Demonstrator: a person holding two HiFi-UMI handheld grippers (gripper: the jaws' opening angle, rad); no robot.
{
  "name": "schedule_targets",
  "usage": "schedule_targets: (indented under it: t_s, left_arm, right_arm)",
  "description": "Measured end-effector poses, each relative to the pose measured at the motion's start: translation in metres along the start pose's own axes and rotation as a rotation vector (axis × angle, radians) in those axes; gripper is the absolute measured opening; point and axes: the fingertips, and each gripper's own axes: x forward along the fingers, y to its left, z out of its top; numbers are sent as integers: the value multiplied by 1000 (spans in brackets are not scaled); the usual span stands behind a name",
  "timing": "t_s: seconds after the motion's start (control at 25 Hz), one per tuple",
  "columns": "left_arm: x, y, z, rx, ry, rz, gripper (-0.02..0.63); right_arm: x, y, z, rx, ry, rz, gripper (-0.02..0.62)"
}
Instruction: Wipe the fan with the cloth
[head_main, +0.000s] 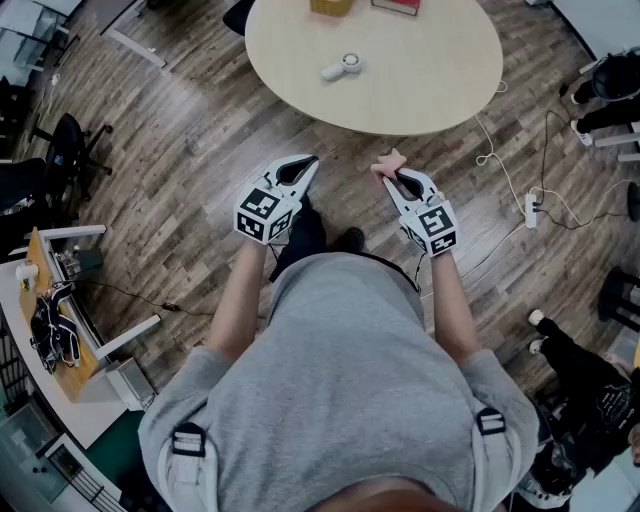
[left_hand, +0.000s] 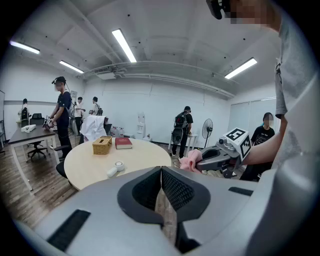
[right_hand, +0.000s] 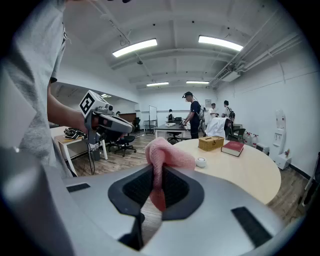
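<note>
We've got R gripper (head_main: 391, 174) clamped on the pink cloth (head_main: 387, 161), L gripper (head_main: 311, 160) shut w/ nothing in it; the small white fan (head_main: 342, 66) lies on the round table (head_main: 440, 80), ahead and slightly left of the cloth, well apart.

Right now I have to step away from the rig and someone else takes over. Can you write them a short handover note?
Left gripper: shut, nothing in it.
Right gripper: shut on the crumpled pink knitted cloth.
Small white handheld fan: lying on the round beige wooden table, ahead of both grippers, neither of them near it.
Done: the cloth is in hand.
Left: bring the grippers to the table, probably steady the fan with the left one, and wipe it with the cloth.
</note>
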Motion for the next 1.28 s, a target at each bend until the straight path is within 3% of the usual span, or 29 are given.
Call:
schedule_targets:
  t_s: [0.76, 1.08, 1.28]
  left_arm:
    - [-23, -15, -4, 26, -1, 13, 23]
    - [-26, -32, 12, 8, -84, -21, 23]
    - [-23, -38, 11, 31, -70, -25, 25]
  right_arm:
    - [-7, 20, 3, -23, -14, 38, 40]
    - [-19, 19, -2, -21, -12, 25, 41]
    - [-25, 19, -7, -7, -12, 18, 41]
